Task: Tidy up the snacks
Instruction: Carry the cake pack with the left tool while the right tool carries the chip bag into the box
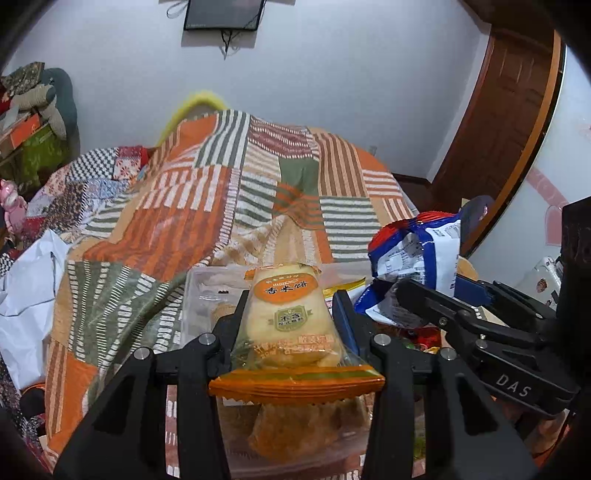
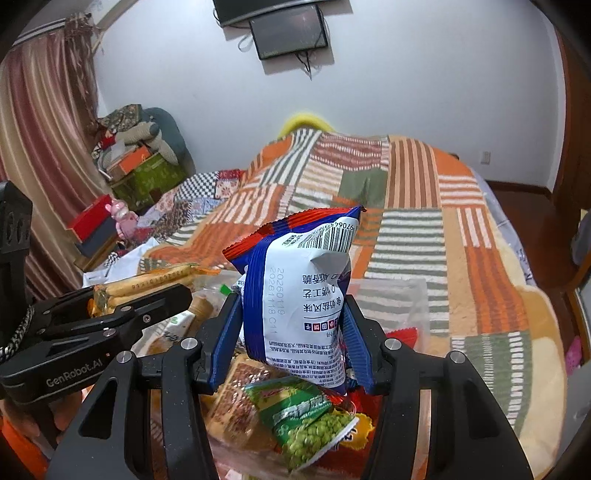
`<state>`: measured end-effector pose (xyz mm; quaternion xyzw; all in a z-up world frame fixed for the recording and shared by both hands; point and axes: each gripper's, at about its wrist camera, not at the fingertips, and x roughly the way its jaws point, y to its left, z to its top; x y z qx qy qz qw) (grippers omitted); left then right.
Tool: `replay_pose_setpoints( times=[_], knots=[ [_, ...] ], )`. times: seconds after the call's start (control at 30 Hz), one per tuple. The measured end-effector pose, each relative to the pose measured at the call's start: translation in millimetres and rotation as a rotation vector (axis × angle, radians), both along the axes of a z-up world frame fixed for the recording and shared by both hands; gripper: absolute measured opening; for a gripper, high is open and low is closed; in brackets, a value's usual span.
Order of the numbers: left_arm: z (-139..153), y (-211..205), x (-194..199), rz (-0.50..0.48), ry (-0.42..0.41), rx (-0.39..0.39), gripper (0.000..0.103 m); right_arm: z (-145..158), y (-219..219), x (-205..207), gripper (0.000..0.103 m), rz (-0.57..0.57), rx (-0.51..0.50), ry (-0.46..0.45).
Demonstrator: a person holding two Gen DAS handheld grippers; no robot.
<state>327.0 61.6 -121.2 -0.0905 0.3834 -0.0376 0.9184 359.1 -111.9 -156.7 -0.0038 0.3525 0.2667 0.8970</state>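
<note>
Patchwork blanket [image 2: 406, 206] over the bed; striped curtain [image 2: 40, 147] at left; wall screen [image 2: 288, 33] above.

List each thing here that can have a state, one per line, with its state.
left gripper: shut on the rice cracker packet
rice cracker packet: sealed, held upright
right gripper: shut on the blue-and-white snack bag
blue-and-white snack bag: sealed, held up
green pea packet: lying below, sealed
wall screen: off
</note>
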Motion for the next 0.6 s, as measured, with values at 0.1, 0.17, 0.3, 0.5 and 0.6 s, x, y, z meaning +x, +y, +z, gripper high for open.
replay_pose_setpoints(
  times=[0.1, 0.17, 0.3, 0.5, 0.6],
  knots=[
    [-7.0, 0.9, 5.8, -0.004, 0.018, 0.002, 0.042, -6.1, 3.1, 3.2, 0.05, 0.001, -0.011, 0.019],
    [-10.7, 1.3, 9.3, -0.003, 0.026, 0.007, 0.042, -8.9, 4.3, 3.7, 0.05, 0.003, -0.019, 0.024],
    [-18.5, 2.4, 13.5, 0.0, 0.046, -0.009, 0.042, -14.4, 5.7, 5.4, 0.05, 0.007, -0.033, 0.041],
    [-23.6, 0.6, 14.0, 0.012, 0.062, 0.014, 0.049, -16.9, 7.7, 6.0, 0.051, 0.004, -0.064, 0.042],
    [-21.3, 4.0, 10.3, 0.032, 0.05, 0.014, 0.064, -14.1, 6.1, 3.3, 0.05, 0.004, -0.077, 0.035]
  ],
)
